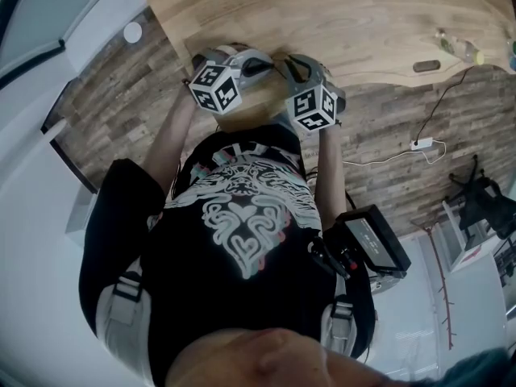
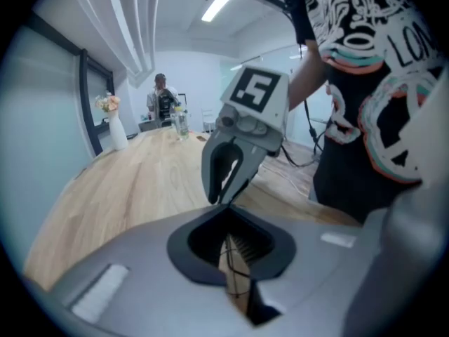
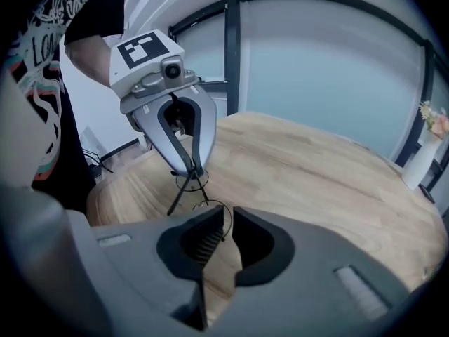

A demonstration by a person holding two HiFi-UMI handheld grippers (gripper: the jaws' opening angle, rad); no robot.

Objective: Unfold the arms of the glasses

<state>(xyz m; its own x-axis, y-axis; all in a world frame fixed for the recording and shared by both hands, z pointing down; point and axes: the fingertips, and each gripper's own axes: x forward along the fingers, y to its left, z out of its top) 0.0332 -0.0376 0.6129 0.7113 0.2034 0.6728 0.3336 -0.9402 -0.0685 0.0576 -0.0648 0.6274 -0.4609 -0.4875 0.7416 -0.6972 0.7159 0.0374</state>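
**Held at both ends, ready to unfold**

The glasses, a thin wire frame with round lenses, hang just above the near edge of the table, close in front of the person. The left claw is closed on the frame at one lens. Its own view shows its jaws pressed together with fine wire running between them. The right claw faces it from the right, its jaws drawn in to a narrow slit with the other lens rim caught in it, so it appears to grip the glasses too. A thin dark rod, probably one arm, slants down and to the left from the left claw.

The step in hand looks like the grasp before the first arm is opened. No arm can be seen swung out square to the frame, though the wire is too fine to be sure.

The next move probably needs one claw to hold the frame steady. The other would let go, take the arm near its free end and turn it gently outward about the hinge, since wire this thin would bend easily.
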